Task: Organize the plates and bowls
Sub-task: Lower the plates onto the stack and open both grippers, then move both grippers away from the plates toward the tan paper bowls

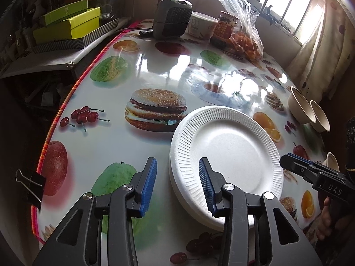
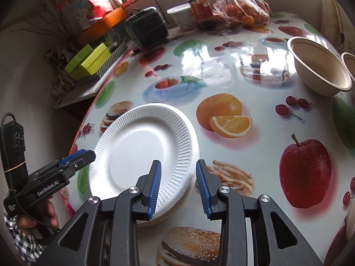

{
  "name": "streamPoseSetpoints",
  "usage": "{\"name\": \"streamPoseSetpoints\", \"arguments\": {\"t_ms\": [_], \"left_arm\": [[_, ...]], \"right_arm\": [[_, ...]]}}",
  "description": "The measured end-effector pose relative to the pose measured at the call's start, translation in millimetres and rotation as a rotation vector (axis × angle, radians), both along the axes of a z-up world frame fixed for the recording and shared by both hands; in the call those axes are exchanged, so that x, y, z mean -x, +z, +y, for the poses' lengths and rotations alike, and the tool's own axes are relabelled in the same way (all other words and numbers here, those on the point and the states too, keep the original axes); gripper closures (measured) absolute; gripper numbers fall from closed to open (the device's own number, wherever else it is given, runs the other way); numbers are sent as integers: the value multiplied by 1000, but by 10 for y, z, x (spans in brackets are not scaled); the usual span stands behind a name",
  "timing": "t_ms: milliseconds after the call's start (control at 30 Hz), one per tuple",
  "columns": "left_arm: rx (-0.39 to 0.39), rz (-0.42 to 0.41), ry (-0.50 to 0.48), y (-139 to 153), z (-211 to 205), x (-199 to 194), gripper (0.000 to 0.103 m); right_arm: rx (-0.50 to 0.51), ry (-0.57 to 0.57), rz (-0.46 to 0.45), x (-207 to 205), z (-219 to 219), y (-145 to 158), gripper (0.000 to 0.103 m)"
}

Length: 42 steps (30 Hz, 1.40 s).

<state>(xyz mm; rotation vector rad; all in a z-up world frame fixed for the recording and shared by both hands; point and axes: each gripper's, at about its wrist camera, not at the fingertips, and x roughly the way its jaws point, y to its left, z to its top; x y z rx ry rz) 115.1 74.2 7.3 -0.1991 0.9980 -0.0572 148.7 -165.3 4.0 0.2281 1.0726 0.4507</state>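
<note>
A stack of white foam plates [image 1: 233, 146] [image 2: 142, 146] lies on the fruit-print tablecloth [image 1: 115, 137]. My left gripper [image 1: 177, 177] is open, its blue pads apart on either side of the stack's left rim, not pressing it. My right gripper [image 2: 178, 182] is open too and straddles the stack's right rim. Each gripper shows in the other's view: the right gripper [image 1: 288, 161] at the stack's right and the left gripper [image 2: 86, 155] at its left. Beige bowls [image 1: 299, 108] [image 2: 319, 66] stand near the table's far right, a second bowl [image 1: 319, 119] beside the first.
At the back stand a grey fan heater [image 1: 172, 17], a paper cup [image 1: 200, 26], a red jar [image 1: 224, 28] and a plastic bag of oranges [image 1: 246, 42]. A binder clip [image 1: 33, 184] grips the table's left edge. Green boxes [image 1: 66, 25] sit on a side shelf.
</note>
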Motion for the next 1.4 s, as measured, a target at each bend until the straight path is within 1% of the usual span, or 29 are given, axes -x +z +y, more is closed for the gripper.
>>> {"name": "streamPoseSetpoints", "arguments": {"t_ms": [33, 67, 200, 267, 333, 433, 467, 567, 667, 767, 867, 933, 1167, 1400], "left_arm": [[-3, -6, -1, 14, -3, 9, 62], [-5, -10, 0, 29, -3, 18, 62], [-24, -32, 1, 94, -17, 45, 62], [-41, -46, -2, 133, -41, 60, 61], [-63, -71, -9, 185, -75, 88, 61], [-65, -98, -30, 269, -130, 106, 61], [-77, -110, -40, 298, -163, 109, 61], [-106, -142, -71, 372, -275, 125, 61], [-89, -154, -104, 416, -384, 114, 61], [-94, -163, -137, 447, -520, 92, 61], [-98, -174, -177, 479, -673, 84, 61], [-96, -178, -204, 490, -772, 75, 61], [-108, -187, -311, 504, -1173, 66, 61], [-102, -186, -405, 519, -1594, 42, 61]], "right_arm": [[2, -5, -7, 11, 4, 11, 64], [5, -10, -14, 22, 5, 22, 63], [9, -26, -43, 62, 1, 77, 62], [20, -38, -63, 86, 2, 109, 60], [20, -51, -77, 110, -9, 135, 59], [6, -68, -85, 146, -34, 164, 58], [11, -77, -94, 162, -43, 180, 58], [16, -101, -111, 211, -87, 206, 57], [62, -127, -151, 272, -112, 255, 56], [62, -146, -166, 314, -172, 290, 55], [92, -170, -195, 367, -223, 333, 53], [94, -187, -207, 405, -268, 360, 52], [95, -273, -224, 555, -565, 418, 51], [109, -371, -256, 727, -935, 534, 48]]}}
